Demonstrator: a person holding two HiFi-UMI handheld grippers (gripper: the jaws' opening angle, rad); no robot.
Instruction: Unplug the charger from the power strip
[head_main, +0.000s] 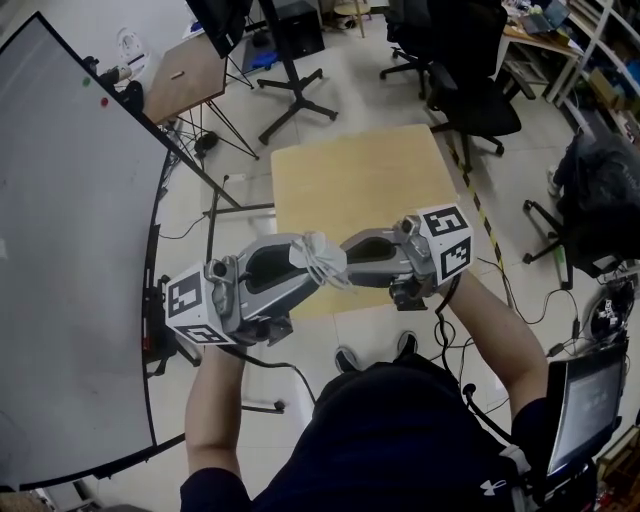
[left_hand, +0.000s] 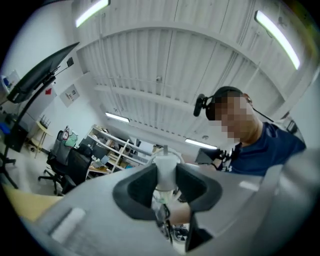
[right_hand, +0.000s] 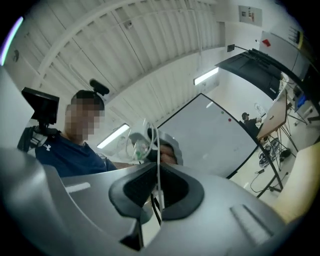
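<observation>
the charger (head_main: 322, 256) is hanging in the air above the near edge of the table (head_main: 350, 180), right where the two tips are meeting. in the head view the left tongs (head_main: 303, 264) are reaching toward 2 o'clock and the right tongs (head_main: 347, 262) toward 9 o'clock, so the charger is sitting directly ahead of both and neither hand is nearer.

in the left gripper view the white body is standing between the jaws with its long axis running 12 to 6 o'clock, its top rising past the pads. the left jaws are standing partly apart and clamping that body on both sides.

the right jaws are pressing almost together, pinching only the thin white cable (right_hand: 158, 165), which is running up toward 12 o'clock to a loose coil at the charger.

no power strip is showing in any view and the table is looking bare, so the charger is probably free of its socket already. whatever comes next is turning on the left grip, since the right tongs are only steadying the cable.
</observation>
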